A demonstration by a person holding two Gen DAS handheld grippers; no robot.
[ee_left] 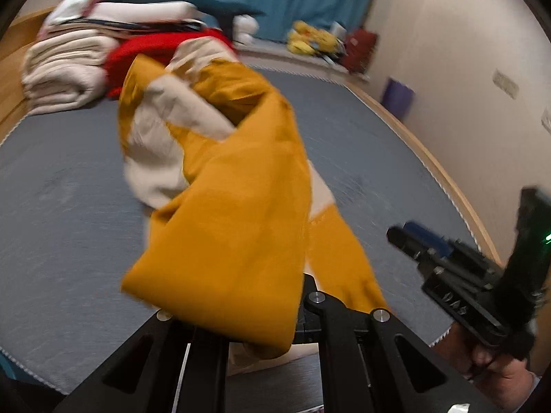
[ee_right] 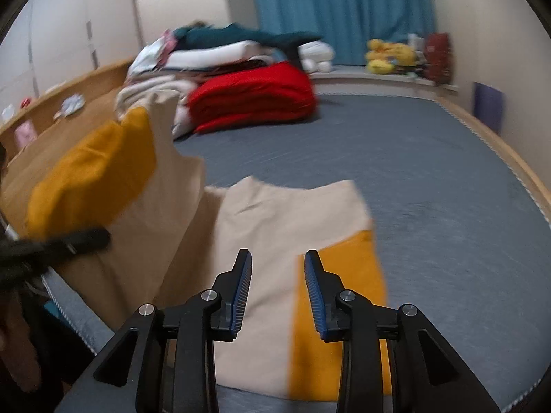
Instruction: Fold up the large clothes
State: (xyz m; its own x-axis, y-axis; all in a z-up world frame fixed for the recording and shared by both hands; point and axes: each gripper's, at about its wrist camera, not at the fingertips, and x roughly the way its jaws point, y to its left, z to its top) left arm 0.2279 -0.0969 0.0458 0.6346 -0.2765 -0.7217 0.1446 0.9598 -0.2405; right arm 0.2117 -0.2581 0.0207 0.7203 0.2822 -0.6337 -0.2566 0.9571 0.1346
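Garment: a mustard-and-cream garment (ee_left: 220,186) is lying partly on the grey bed cover (ee_left: 69,206) and partly lifted; its exact type is not telling from these views.
Lifted part: in the left wrist view a bunched fold of mustard cloth is hanging in front of the camera, draping down over the left gripper (ee_left: 241,323) and rising toward the back of the bed.
Flat part: in the right wrist view a cream panel with a mustard panel on its right is lying flat near the front edge of the bed, directly under the right gripper (ee_right: 278,275).
Left gripper: its fingers are hidden under the cloth, so I cannot tell whether it is clamped or apart, though the fabric is hanging from its front.
Right gripper: its jaws are standing apart with a clear gap, and the blue ribbed pads (ee_right: 245,285) are gripping nothing while hovering above the flat part.
Right gripper seen from the left: it is showing low on the right side (ee_left: 413,241), beside the trailing mustard strip.
Bedding stack: folded cream blankets (ee_left: 65,75) and a red blanket (ee_right: 255,96) are sitting at the far left of the bed, well apart from the garment's flat part.
Background: a teal curtain (ee_right: 344,10) is hanging behind yellow plush toys (ee_right: 389,55) on the ledge.
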